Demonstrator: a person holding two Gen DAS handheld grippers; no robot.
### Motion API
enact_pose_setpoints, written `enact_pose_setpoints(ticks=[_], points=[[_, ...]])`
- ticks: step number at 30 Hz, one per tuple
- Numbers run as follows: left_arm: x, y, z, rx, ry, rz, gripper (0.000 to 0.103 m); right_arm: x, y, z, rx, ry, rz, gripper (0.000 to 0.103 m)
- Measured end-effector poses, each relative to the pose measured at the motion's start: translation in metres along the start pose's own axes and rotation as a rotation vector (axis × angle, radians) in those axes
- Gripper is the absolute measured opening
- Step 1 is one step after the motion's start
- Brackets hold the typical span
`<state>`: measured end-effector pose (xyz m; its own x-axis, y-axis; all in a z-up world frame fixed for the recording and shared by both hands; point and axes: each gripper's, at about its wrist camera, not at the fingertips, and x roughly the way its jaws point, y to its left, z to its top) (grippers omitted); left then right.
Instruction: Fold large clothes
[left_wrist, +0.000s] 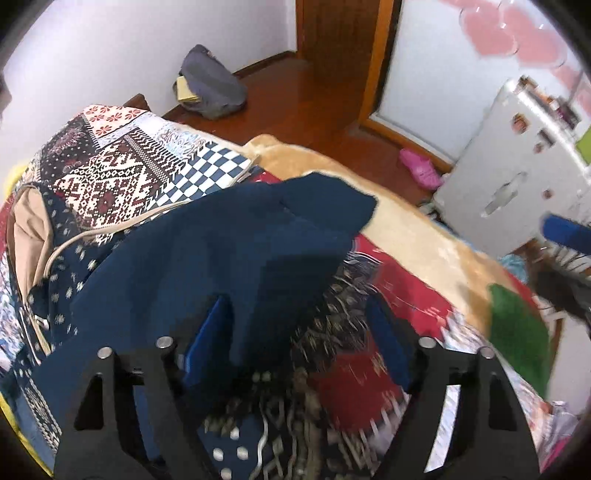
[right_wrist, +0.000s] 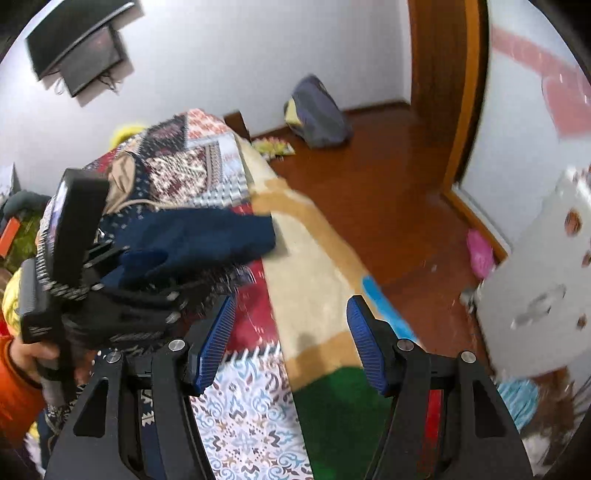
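The navy garment (left_wrist: 221, 251) lies bunched on the bed's patchwork quilt (left_wrist: 122, 173), one end reaching toward the tan blanket (left_wrist: 424, 236) along the bed's edge. Part of it drapes over the left finger of the left claw (left_wrist: 295, 332), whose jaws stand wide apart; cloth lies between them, but nothing is pinched. Judging by that, the claw is placed low at the garment's near edge to take hold for a fold, though the grip is not yet made. The right claw (right_wrist: 291, 343) is also wide open and empty, hovering over the quilt and blanket just beside the garment (right_wrist: 207, 232), probably waiting to catch another edge. In the right view the left claw (right_wrist: 74, 258) shows, tilted into the cloth. A backpack (left_wrist: 210, 85) sits on the floor (left_wrist: 314, 103) beyond.
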<state>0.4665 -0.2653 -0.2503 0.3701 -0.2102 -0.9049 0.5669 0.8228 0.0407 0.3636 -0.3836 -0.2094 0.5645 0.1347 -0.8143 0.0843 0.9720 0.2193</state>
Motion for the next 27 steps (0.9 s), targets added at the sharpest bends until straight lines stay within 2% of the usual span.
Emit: enact_pose_setpoints(ticks=[1,3,4,5,6,8,10,13,16,19,22,27], points=[[0.009,-0.004,0.003,0.017,0.0,0.044,0.065,0.001,-0.001,-0.002,0.01,0.005,0.003,0.059],[0.017,-0.012,0.009,0.077,-0.017,0.135,0.045,-0.003,-0.004,-0.008,0.02,0.001,0.005,0.06],[0.018,-0.01,0.011,0.09,-0.029,0.152,0.037,-0.005,-0.003,-0.01,0.025,-0.008,0.01,0.06],[0.019,-0.009,0.014,0.089,-0.039,0.168,0.014,-0.006,-0.002,-0.012,0.025,-0.012,0.017,0.06],[0.018,-0.007,0.017,0.063,-0.039,0.17,0.006,-0.008,-0.001,-0.013,0.022,-0.011,0.019,0.06],[0.003,0.008,0.02,-0.014,-0.077,0.116,0.005,-0.009,0.003,-0.014,0.0,-0.007,0.01,0.06],[-0.017,0.022,0.02,-0.056,-0.131,0.094,0.005,-0.008,0.007,-0.014,-0.022,0.0,0.0,0.06],[-0.069,0.061,0.008,-0.156,-0.237,0.054,0.005,-0.005,0.018,-0.01,-0.05,0.006,0.006,0.06],[-0.115,0.105,-0.011,-0.243,-0.313,0.075,0.004,-0.003,0.033,-0.005,-0.085,-0.004,0.034,0.059],[-0.156,0.158,-0.044,-0.318,-0.36,0.137,0.004,0.003,0.059,0.004,-0.139,-0.009,0.057,0.059],[-0.181,0.199,-0.082,-0.384,-0.373,0.184,0.004,0.014,0.088,0.012,-0.201,-0.009,0.073,0.059],[-0.188,0.251,-0.151,-0.486,-0.339,0.229,0.004,0.054,0.13,0.021,-0.292,0.043,0.054,0.059]])
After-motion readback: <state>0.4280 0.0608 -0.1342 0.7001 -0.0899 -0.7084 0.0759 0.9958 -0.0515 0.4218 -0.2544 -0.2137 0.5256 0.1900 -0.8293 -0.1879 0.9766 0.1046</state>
